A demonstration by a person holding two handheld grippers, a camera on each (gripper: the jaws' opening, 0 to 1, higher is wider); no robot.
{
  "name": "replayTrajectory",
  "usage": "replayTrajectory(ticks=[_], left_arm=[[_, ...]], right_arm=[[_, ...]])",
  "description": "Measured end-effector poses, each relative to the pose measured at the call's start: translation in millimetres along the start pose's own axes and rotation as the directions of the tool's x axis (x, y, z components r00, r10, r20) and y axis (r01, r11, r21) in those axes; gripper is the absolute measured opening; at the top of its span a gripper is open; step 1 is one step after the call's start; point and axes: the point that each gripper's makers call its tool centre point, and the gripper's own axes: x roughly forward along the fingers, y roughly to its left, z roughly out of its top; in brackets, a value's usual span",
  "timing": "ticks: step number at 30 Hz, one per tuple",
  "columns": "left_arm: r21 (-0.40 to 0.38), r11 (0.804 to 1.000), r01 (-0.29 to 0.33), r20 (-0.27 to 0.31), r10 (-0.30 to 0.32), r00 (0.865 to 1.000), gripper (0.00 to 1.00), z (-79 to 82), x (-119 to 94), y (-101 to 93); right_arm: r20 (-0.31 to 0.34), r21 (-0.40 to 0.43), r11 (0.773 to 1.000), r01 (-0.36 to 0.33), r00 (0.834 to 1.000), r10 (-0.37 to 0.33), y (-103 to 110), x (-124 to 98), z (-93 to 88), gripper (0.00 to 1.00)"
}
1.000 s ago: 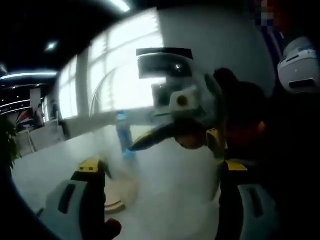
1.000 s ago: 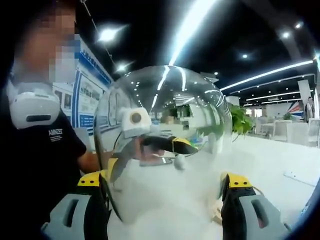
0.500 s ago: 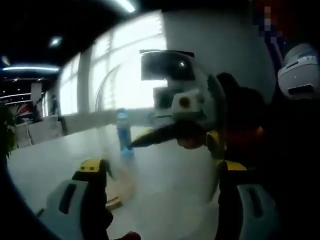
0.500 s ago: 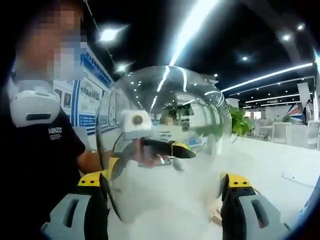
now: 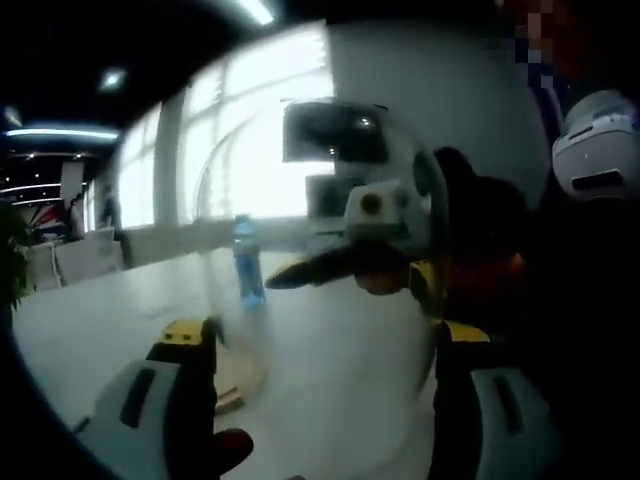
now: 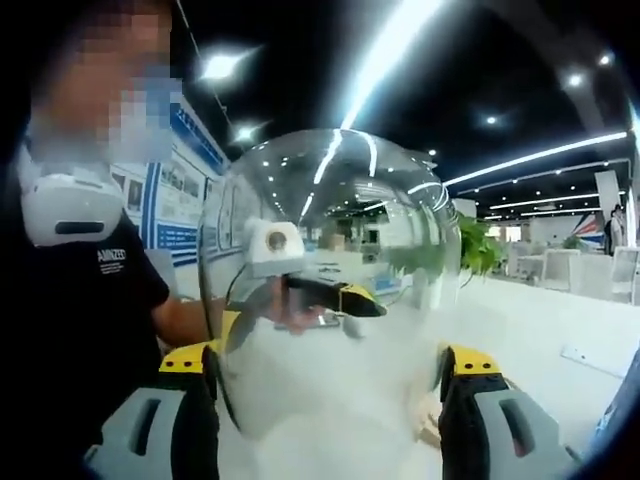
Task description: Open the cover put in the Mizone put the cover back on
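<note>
- A clear, dome-shaped transparent cover [image 6: 330,290] sits between both pairs of jaws, raised off the white tabletop [image 5: 120,310]. In the left gripper view the same dome [image 5: 330,250] shows as a faint curved shell.
- The right gripper [image 6: 325,375] has its yellow-tipped jaws set wide, one on each side of the dome wall and against it; judged to be clamping the cover.
- The left gripper [image 5: 320,345] likewise has its jaws spread to either flank of the dome; contact is blurred, so a firm hold cannot be confirmed.
- The blue plastic Mizone bottle [image 5: 247,265] stands upright on the table, long axis vertical, beyond the cover and ahead-left of the left gripper. It is well apart from the dome.
- The left gripper is judged the nearer one to the bottle.
- A light wooden round base [image 5: 238,375] lies on the table just below the left gripper, near its left jaw.
- The table around the bottle looks open. A person in a dark shirt [image 6: 90,330] stands close on the right gripper's left side.
</note>
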Motion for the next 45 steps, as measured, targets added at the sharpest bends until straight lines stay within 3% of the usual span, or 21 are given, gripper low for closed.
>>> replayTrajectory(ticks=[11, 14, 22, 28, 35, 39, 41, 43, 45], left_arm=[[-0.005, 1.000, -0.020, 0.010, 0.020, 1.000, 0.69, -5.2, -18.0, 1.5], [-0.014, 1.000, -0.024, 0.001, 0.024, 1.000, 0.63, -8.6, -26.3, 0.1], [0.016, 0.996, -0.091, -0.011, 0.091, 0.996, 0.60, -10.3, -44.1, 10.2], [0.029, 0.994, -0.105, -0.035, 0.106, 0.994, 0.49, -16.8, -51.5, 11.7], [-0.020, 0.990, -0.140, -0.038, 0.139, 0.990, 0.48, -22.8, -57.0, 20.1], [-0.044, 0.979, -0.200, -0.056, 0.198, 0.979, 0.44, -30.7, -64.5, 34.3], [-0.047, 0.961, -0.272, -0.085, 0.268, 0.960, 0.35, -38.8, -70.0, 50.3], [-0.102, 0.942, -0.318, -0.098, 0.309, 0.946, 0.31, -45.1, -72.6, 63.8], [-0.133, 0.936, -0.326, -0.091, 0.316, 0.945, 0.32, -46.1, -73.7, 69.6]], right_arm=[[-0.016, 0.022, 0.999, 0.034, 0.999, -0.034, -9.8, -25.1, -13.8, 0.75], [-0.014, 0.026, 0.999, 0.040, 0.999, -0.040, -10.5, -30.9, -14.2, 0.73], [-0.010, 0.012, 0.997, 0.070, 0.997, -0.070, -19.6, -44.9, -14.7, 0.67], [-0.017, -0.002, 0.995, 0.099, 0.995, -0.099, -28.4, -55.7, -20.0, 0.62], [-0.031, -0.006, 0.987, 0.163, 0.986, -0.163, -40.4, -68.2, -24.8, 0.58], [-0.044, -0.012, 0.982, 0.190, 0.981, -0.190, -45.1, -75.1, -27.5, 0.55], [-0.054, -0.017, 0.979, 0.204, 0.977, -0.205, -48.0, -77.5, -29.5, 0.54], [-0.061, -0.024, 0.975, 0.219, 0.974, -0.220, -50.5, -79.5, -30.9, 0.52], [-0.064, -0.028, 0.972, 0.232, 0.970, -0.234, -52.4, -80.9, -31.4, 0.52]])
